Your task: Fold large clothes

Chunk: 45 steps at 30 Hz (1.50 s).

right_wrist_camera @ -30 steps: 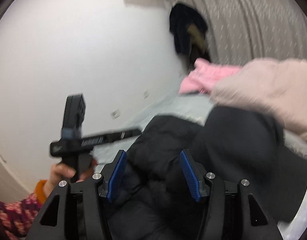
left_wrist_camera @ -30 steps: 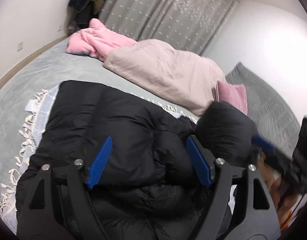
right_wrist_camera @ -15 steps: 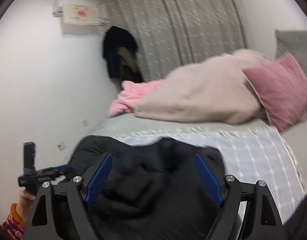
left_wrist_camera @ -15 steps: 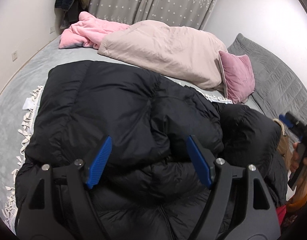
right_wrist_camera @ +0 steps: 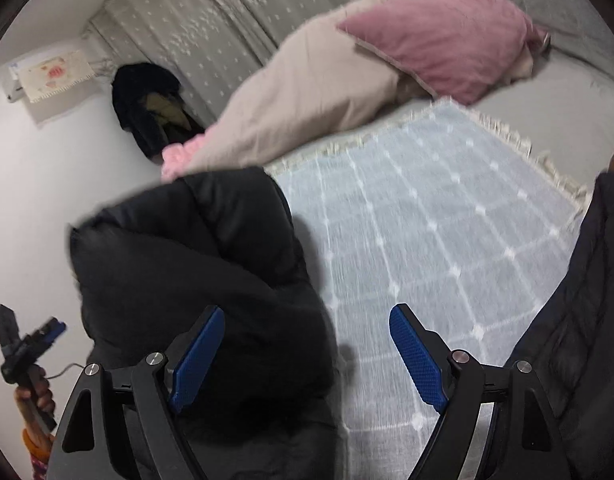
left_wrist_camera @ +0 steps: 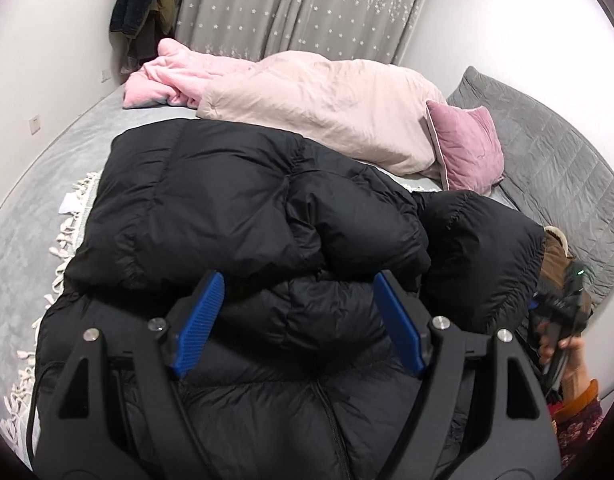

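Observation:
A large black puffer jacket [left_wrist_camera: 211, 208] lies on the bed, with one sleeve folded across its front. My left gripper [left_wrist_camera: 298, 280] hovers open just above the jacket's middle, nothing between its blue pads. The right wrist view shows a puffy end of the jacket [right_wrist_camera: 195, 264] at the left, on a pale blue checked blanket [right_wrist_camera: 427, 220]. My right gripper [right_wrist_camera: 307, 312] is open over that edge, its left finger over black fabric and its right finger over blanket. A hand holds the right gripper [left_wrist_camera: 563, 308] at the jacket's right end.
A beige duvet [left_wrist_camera: 327, 108], a pink pillow [left_wrist_camera: 467, 148] and a pink blanket [left_wrist_camera: 175, 80] lie behind the jacket. A grey quilted headboard [left_wrist_camera: 547, 152] stands at the right. Dark clothes [left_wrist_camera: 147, 8] hang by the curtain. Dark quilted fabric [right_wrist_camera: 587, 300] fills the right wrist view's right edge.
The right gripper swung down and rolled, and its jaws widened; it now faces the blanket beside the jacket. The jacket's right end came down. The left gripper edged forward over the jacket.

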{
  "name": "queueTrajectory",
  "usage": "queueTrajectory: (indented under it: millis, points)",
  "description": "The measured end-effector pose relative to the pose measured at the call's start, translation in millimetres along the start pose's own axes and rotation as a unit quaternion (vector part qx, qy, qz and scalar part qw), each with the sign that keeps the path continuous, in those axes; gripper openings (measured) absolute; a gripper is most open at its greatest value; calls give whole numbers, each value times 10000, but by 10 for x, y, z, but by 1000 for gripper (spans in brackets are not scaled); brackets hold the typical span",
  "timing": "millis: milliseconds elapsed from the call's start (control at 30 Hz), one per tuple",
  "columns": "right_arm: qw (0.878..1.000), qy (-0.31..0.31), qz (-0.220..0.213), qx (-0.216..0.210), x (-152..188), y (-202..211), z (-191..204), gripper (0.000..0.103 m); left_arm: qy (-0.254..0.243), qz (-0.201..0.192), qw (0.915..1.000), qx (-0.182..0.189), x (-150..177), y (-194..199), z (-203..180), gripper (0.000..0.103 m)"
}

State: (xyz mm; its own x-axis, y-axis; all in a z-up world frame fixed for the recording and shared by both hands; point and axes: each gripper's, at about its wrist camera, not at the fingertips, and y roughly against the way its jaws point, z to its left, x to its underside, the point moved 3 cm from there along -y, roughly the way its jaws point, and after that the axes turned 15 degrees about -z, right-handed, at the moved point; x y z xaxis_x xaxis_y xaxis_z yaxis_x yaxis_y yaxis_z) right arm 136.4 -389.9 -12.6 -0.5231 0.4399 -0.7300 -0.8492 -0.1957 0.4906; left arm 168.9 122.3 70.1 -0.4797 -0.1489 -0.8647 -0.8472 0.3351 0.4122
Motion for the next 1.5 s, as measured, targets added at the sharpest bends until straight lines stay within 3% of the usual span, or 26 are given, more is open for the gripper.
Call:
queueTrajectory:
  millis: [267,367,533,567,667,800,867,1067,1267,1367,1500]
  points:
    - [9866,-837,757,-1177,231,-842,218,86,240,71,9997,-54,73,-29,150,78]
    - [9816,-1133,691,-1372,236,-996,369,84,282,70,9996,-67,76,-33,190,78]
    - [9754,-880,455,-1970,107,-752,844,35,238,15,9997,-43,59,38,209,78]
    - [9738,-748,459,-2098,52,-624,995,8,229,3,9997,-13,49,51,193,78]
    - [9645,-563,279,-2564,-138,-243,1427,8,209,-29,9996,201,4,75,99,78]
    - [9517,-109,238,-3060,-349,34,2163,8,340,-37,9966,755,-57,85,-124,78]
    - [9462,153,432,-3202,-346,12,2606,8,271,-61,9947,991,-59,125,-239,78]
    - [9364,709,1053,-3270,-103,-312,3506,9,-189,-245,9924,1193,3,298,-414,83]
    - [9360,362,1687,-3069,171,-774,3735,16,157,-76,9952,959,75,218,-136,84]
    - [9399,278,1693,-2952,228,-886,3714,18,358,65,9907,1312,88,248,-108,84]
    - [9388,135,1799,-2933,290,-903,3693,19,158,20,9868,1611,57,318,-201,86]
